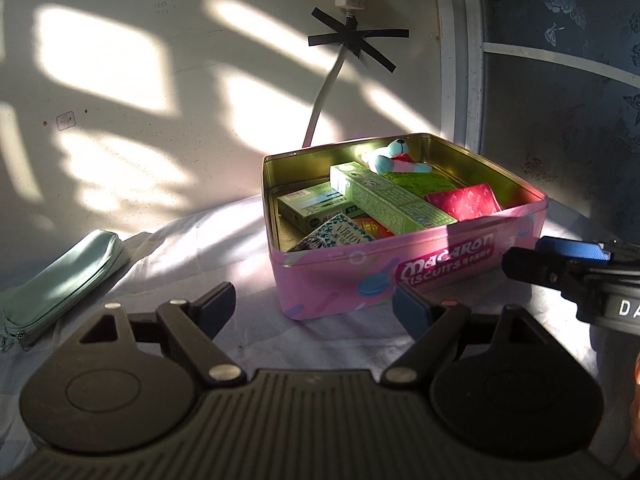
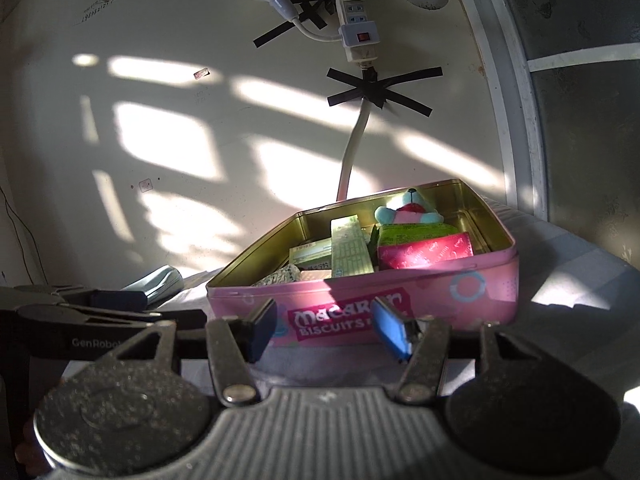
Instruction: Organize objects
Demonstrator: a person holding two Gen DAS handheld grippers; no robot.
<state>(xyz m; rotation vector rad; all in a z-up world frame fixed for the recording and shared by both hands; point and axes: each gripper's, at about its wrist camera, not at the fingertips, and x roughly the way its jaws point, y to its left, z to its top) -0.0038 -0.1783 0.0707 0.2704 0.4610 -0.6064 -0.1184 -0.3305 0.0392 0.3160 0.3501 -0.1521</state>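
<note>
A pink macaron biscuit tin (image 1: 460, 258) stands open on a white cloth; it also shows in the right wrist view (image 2: 492, 280). Inside lie a long green box (image 1: 388, 198), a red packet (image 1: 464, 202), a small blue plush toy (image 1: 394, 158) and several other small boxes. My left gripper (image 1: 314, 306) is open and empty, just in front of the tin's near left corner. My right gripper (image 2: 326, 330) is open and empty, close to the tin's front wall. The right gripper shows at the right edge of the left wrist view (image 1: 560, 264).
A mint green zip pouch (image 1: 60, 280) lies on the cloth to the left; in the right wrist view (image 2: 160, 284) it sits behind the left gripper (image 2: 104, 312). A power strip and cable (image 2: 356, 28) are taped to the wall behind. A dark window panel (image 1: 560, 100) stands at right.
</note>
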